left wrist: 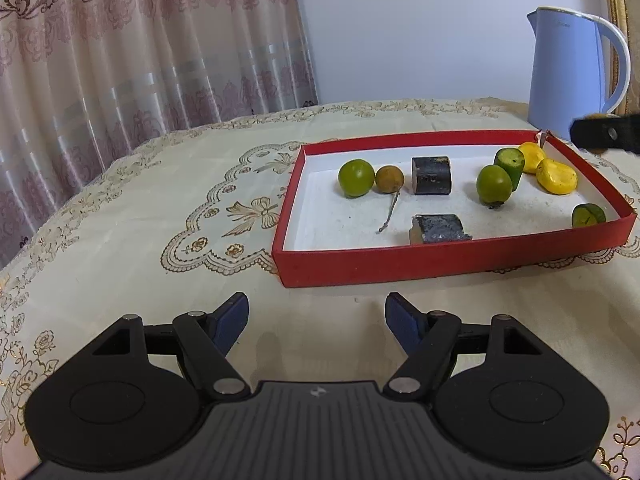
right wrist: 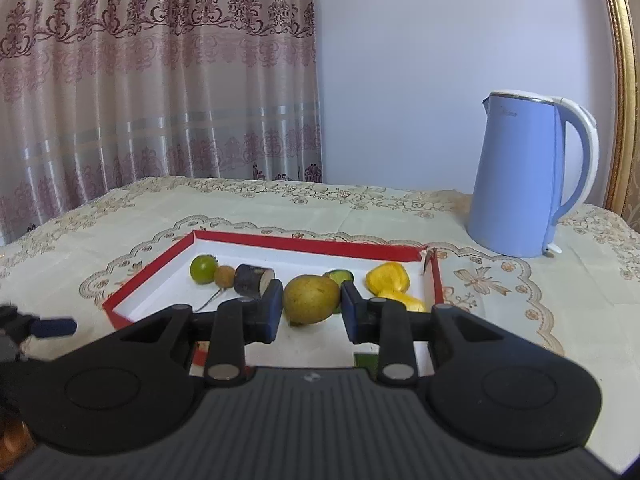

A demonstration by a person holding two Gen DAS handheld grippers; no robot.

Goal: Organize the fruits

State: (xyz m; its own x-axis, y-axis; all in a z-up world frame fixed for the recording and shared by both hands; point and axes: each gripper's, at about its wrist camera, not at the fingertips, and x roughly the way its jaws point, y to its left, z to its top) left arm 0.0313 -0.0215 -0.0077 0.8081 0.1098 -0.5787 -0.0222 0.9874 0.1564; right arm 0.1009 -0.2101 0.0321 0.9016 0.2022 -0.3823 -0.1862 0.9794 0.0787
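We hold two grippers over a cloth-covered table (left wrist: 120, 216).

Item one, the right gripper (right wrist: 311, 300): its blue pads are pinched on an olive-yellow fruit (right wrist: 311, 298), carried above the near part of the red box (right wrist: 148, 276). The fruit is egg-shaped and smooth, with faint brown speckling and a slight sheen; the pads meet it at its widest sides, which we judge keeps a rounded thing from squirting out. We take it to be on its way into the box with the others.

Item two, the left gripper (left wrist: 316, 320): fingers spread wide, nothing between them, poised over bare cloth just near of the box's near wall, likely keeping clear while the right one works.

Item three, the box contents:
- At the left, a green round fruit (left wrist: 356, 178) touching a small brown fruit (left wrist: 388, 179) with a long stem.
- In the middle, two dark cut chunks (left wrist: 432, 175).
- To the right, a second green fruit (left wrist: 494, 185) and a green cut cylinder (left wrist: 510, 164).
- At the far right corner, yellow pieces (left wrist: 556, 176).
- At the near right, a green slice (left wrist: 588, 216).

Like kinds sit loosely together.

Item four, a blue kettle (right wrist: 524, 176) stands beyond the box, far right.
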